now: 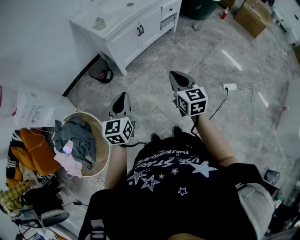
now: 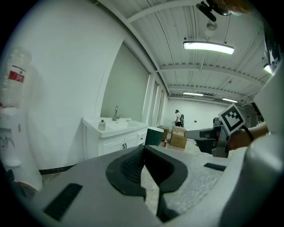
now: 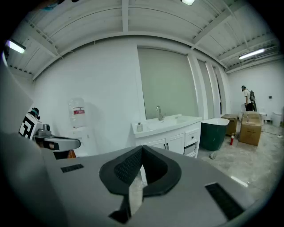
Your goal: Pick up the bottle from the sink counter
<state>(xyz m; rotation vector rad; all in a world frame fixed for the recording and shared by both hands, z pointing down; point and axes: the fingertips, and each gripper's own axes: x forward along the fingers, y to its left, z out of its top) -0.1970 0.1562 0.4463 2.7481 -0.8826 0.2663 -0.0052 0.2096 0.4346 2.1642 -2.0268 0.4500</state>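
Observation:
A small pale bottle (image 1: 99, 23) stands on the white sink counter (image 1: 117, 16) at the top of the head view, near the counter's left end. It also shows left of the faucet as the bottle (image 2: 102, 125) in the left gripper view and the bottle (image 3: 139, 127) in the right gripper view. My left gripper (image 1: 123, 95) and right gripper (image 1: 175, 75) are held over the grey floor, well short of the counter, both pointing toward it. Both are shut with nothing between the jaws, seen up close as the left gripper (image 2: 144, 149) and the right gripper (image 3: 142, 149).
A laundry basket (image 1: 104, 136) full of clothes sits at my left, with more clothes piled beyond it. A black bin (image 1: 101, 71) lies by the cabinet's foot. A dark green tub (image 1: 199, 7), a cardboard box (image 1: 253, 16) and a power strip (image 1: 229, 87) with its cable are on the floor to the right. A water dispenser (image 2: 13, 133) stands by the wall.

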